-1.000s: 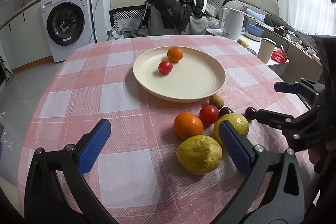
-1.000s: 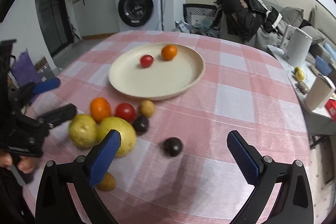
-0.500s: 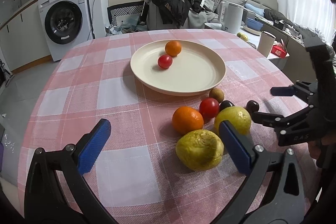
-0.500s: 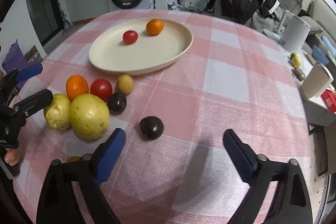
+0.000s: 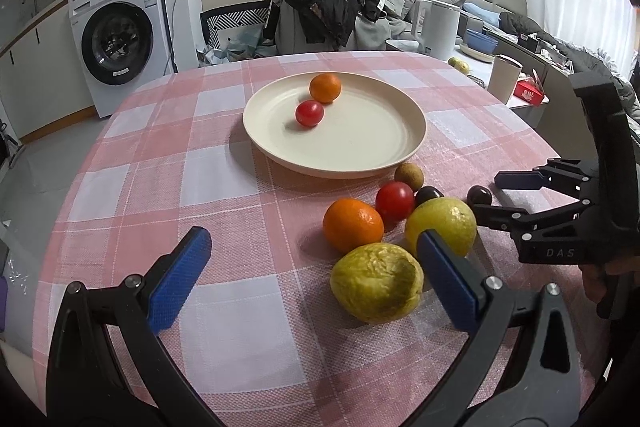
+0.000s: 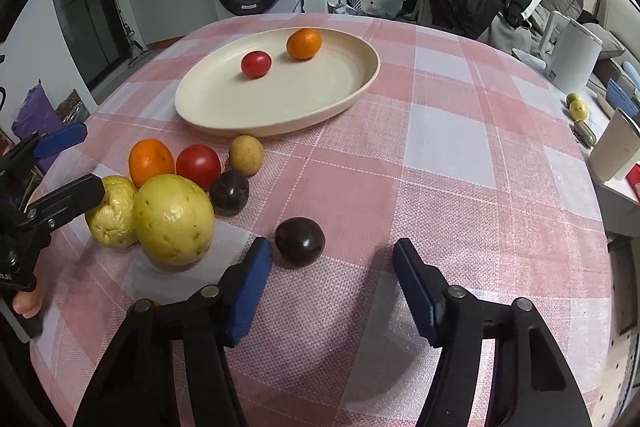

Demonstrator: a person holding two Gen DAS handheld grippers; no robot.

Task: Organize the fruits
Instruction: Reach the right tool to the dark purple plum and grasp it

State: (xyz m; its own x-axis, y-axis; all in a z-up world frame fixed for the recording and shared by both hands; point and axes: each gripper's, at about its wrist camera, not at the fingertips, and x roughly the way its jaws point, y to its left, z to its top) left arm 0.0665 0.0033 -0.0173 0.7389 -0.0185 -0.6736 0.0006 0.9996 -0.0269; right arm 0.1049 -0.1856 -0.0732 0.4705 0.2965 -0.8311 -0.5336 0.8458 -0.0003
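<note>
At lower centre of the left wrist view, the left gripper (image 5: 308, 271) stood spread and empty beside a wrinkled yellow fruit (image 5: 377, 281); the plate (image 5: 400, 151) lay above. In the right wrist view, the right gripper (image 6: 332, 273) had just been closing, its pads not yet touching the dark plum (image 6: 300, 241) beyond them. An off-centre pinch could probably roll it away.

Beyond the tool, past the far edge of the checked worktop (image 5: 224, 187), stands 1 washing machine (image 5: 120, 39). A clothes-piled chair (image 5: 320, 11) sits right of it, then 1 white kettle (image 5: 438, 27).
</note>
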